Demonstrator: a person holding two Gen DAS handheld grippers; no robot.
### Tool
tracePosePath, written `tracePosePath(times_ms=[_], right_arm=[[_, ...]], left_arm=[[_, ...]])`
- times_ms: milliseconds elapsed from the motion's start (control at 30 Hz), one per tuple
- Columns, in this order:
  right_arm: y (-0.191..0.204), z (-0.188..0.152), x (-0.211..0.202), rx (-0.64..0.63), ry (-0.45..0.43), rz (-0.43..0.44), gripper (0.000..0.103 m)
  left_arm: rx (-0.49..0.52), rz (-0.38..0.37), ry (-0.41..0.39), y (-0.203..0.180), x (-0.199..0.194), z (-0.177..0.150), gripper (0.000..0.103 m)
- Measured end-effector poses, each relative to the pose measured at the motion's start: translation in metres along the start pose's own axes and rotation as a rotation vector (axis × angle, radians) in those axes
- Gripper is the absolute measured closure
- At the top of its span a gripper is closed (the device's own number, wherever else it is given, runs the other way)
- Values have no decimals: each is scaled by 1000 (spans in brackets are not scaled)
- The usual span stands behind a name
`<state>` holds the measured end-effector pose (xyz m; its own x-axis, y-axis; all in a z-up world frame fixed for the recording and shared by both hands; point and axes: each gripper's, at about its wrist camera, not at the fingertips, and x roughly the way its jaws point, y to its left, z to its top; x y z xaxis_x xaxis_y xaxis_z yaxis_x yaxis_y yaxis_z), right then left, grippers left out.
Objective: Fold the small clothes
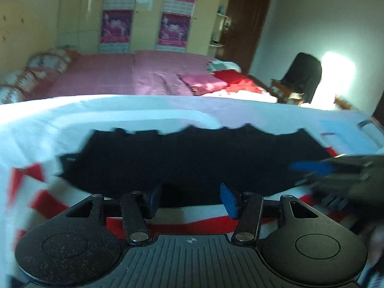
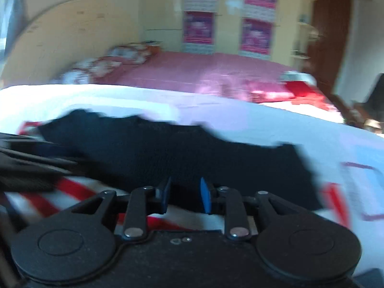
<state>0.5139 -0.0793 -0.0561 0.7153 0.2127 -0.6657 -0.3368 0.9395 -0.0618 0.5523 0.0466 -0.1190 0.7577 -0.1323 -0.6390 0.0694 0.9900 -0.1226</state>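
My left gripper (image 1: 190,198) is spread wide with nothing between its fingers, and it sits at the near edge of the black garment (image 1: 192,160). The garment lies flat on a white cloth (image 1: 72,115) with red stripes (image 1: 48,199) that show just nearer to me than the garment. My right gripper (image 2: 184,196) is parted more narrowly, also holding nothing, its blue pads (image 2: 205,195) at the garment's near edge; whether they touch the fabric I cannot tell through the blur. In the left view the right gripper (image 1: 312,168) comes in at the garment's right end, one blue pad over the dark fabric. In the right view the garment (image 2: 180,153) runs from the left gripper's dark body (image 2: 28,165) across to a ragged right end, with bare white cloth (image 2: 264,124) beyond it and to its right. The garment's far edge is jagged, and a wide band of white cloth lies past it. Farther back from the garment is a bed (image 1: 108,72) with a pink cover, pillows (image 1: 43,64) at its left end, and folded purple and red clothes (image 1: 216,81) at its right end. A wardrobe (image 1: 144,14) stands behind the bed.
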Motion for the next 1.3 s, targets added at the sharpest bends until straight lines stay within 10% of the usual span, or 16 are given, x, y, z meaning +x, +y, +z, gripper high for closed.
tracePosePath(times_ms=[167,367,500,833,933,1300], right_arm=[[-82,-26,-16,86,-28,-246,65],[-82,-32,-22,102,-57,-266,59],[-59,-26,-48,94,-140,-177,59],[25,-20,-47,3,-101,57,52],[38,-19,-49,5,-81,128,64],[35,-35,-49,-84,-38,85,65]], left_arm=[[88,63,-72,42,-33,-23,50],[174,144,-70,23,-38,-21,47],[142,176,-92,17,-55,-14,21],[72,121,-89,-16,-75,-17,15],[45,90,-72,-24,-76,-22,16],[84,146,-41,-11,-73,-51,14]])
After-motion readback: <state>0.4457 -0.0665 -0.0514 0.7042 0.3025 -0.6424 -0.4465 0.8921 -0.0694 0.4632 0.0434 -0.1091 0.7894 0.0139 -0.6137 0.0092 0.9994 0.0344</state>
